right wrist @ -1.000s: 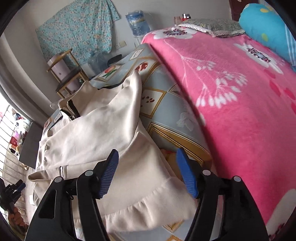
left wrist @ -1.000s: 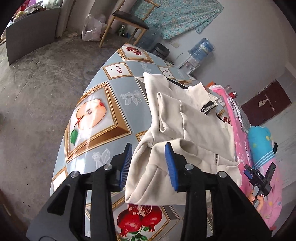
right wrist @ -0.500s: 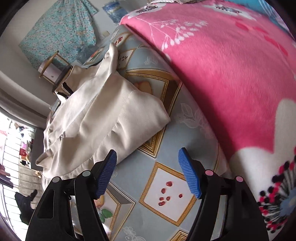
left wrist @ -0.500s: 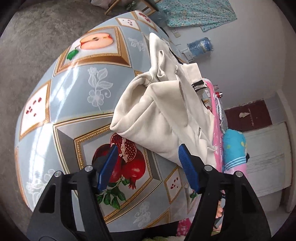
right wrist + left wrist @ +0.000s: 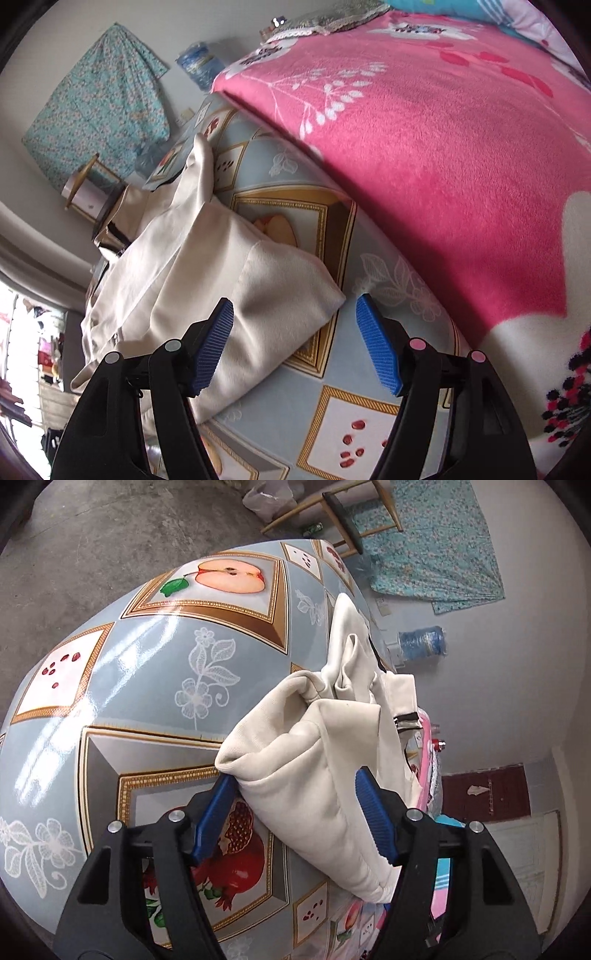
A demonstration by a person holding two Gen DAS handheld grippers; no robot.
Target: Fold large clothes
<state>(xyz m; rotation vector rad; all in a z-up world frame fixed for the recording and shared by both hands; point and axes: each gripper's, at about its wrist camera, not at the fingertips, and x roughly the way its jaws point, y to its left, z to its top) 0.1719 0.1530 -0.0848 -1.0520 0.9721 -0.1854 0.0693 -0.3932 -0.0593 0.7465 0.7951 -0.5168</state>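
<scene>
Across the table (image 5: 155, 686) lies a glossy blue-grey cloth printed with gold-framed squares: a halved apple, pomegranates, scattered red seeds and white lace flowers. On it sits the cream garment (image 5: 325, 760), bunched and partly folded, with a dark zip strip showing near its far end. From the left wrist view, the left gripper (image 5: 295, 812) has its 2 blue-padded jaws set wide on either side of a rolled fold of the garment; they have just been opening and closing slightly, and the left pad sits right at the fabric's edge without squeezing it. From the right wrist view, the right gripper (image 5: 295, 339) is also spread open, with a corner of the garment (image 5: 229, 295) reaching between its jaws, neither pad pressing on it.

Beside the table, touching its long edge, is a pink blanket (image 5: 443, 166) with white flower prints. A turquoise flowered cloth (image 5: 436, 546) hangs on the pale wall, a blue water bottle (image 5: 423, 642) stands near it, and a wooden chair (image 5: 343, 513) sits on the grey concrete floor (image 5: 74, 565). A dark red door (image 5: 487, 794) shows at the right.
</scene>
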